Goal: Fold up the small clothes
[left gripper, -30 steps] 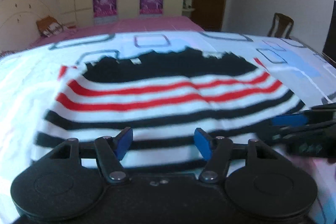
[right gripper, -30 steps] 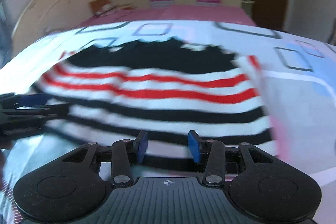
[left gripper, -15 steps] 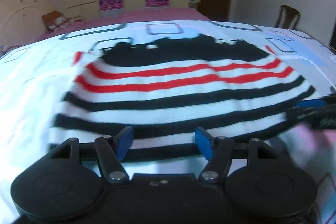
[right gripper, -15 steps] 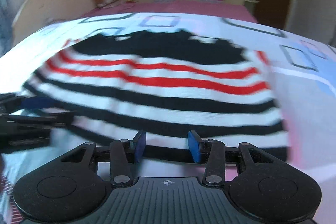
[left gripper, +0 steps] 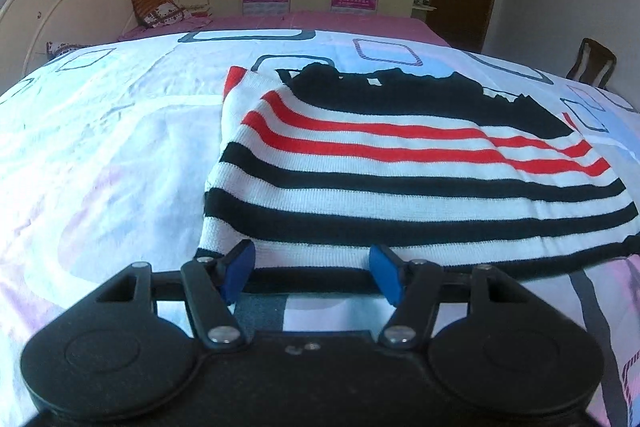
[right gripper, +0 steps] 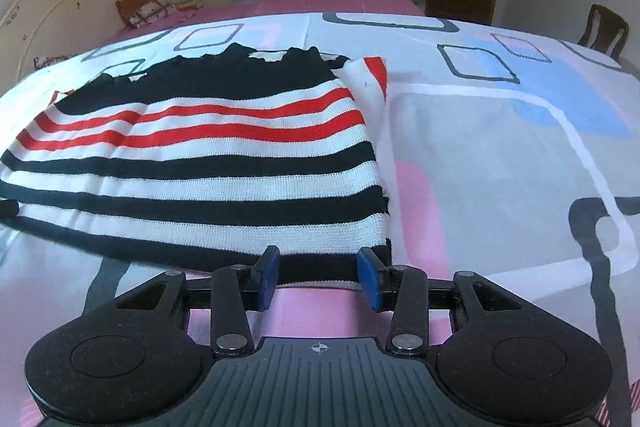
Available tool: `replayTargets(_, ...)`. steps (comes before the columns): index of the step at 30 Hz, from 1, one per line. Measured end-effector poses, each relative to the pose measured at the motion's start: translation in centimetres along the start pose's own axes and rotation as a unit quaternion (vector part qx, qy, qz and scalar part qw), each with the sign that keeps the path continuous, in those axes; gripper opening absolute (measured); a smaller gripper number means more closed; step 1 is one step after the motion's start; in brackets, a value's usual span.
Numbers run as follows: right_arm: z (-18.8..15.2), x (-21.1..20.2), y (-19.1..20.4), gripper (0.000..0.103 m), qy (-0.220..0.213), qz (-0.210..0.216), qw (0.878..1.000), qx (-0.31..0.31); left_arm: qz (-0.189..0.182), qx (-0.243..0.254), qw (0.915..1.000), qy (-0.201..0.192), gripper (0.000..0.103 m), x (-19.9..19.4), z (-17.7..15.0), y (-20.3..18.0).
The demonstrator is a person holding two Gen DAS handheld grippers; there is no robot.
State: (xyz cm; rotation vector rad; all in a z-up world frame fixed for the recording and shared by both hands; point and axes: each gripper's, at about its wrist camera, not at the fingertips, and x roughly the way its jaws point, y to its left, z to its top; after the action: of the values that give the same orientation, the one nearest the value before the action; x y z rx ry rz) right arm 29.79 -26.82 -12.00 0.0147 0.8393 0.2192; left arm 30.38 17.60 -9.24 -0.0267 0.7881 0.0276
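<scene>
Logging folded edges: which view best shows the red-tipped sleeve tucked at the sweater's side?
The right wrist view: the sleeve lies unobstructed beside the striped sweater, showing its white knit and red band. The left wrist view shows only a narrow red sliver at the far corner.

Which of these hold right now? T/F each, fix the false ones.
1. Both tongs are open. True: left tongs and right tongs each show a wide gap between the pads.
2. The striped sweater hangs in the air. False: it lies flat on the patterned sheet.
3. Its red stripes sit nearer the tongs than the black stripes. False: the black stripes are nearer, the red ones beyond them.
4. A wooden chair stands at the far right. True.
5. The right tongs clamp the hem. False: they sit open at the sweater's near corner.
</scene>
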Motion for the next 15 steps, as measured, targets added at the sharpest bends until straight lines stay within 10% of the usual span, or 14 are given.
replayTargets(15, -1.0, 0.0, 0.5, 0.039, -0.020, -0.010, 0.999, -0.024, 0.002, -0.042, 0.9991, -0.011, 0.066, -2.0, 0.1, 1.9)
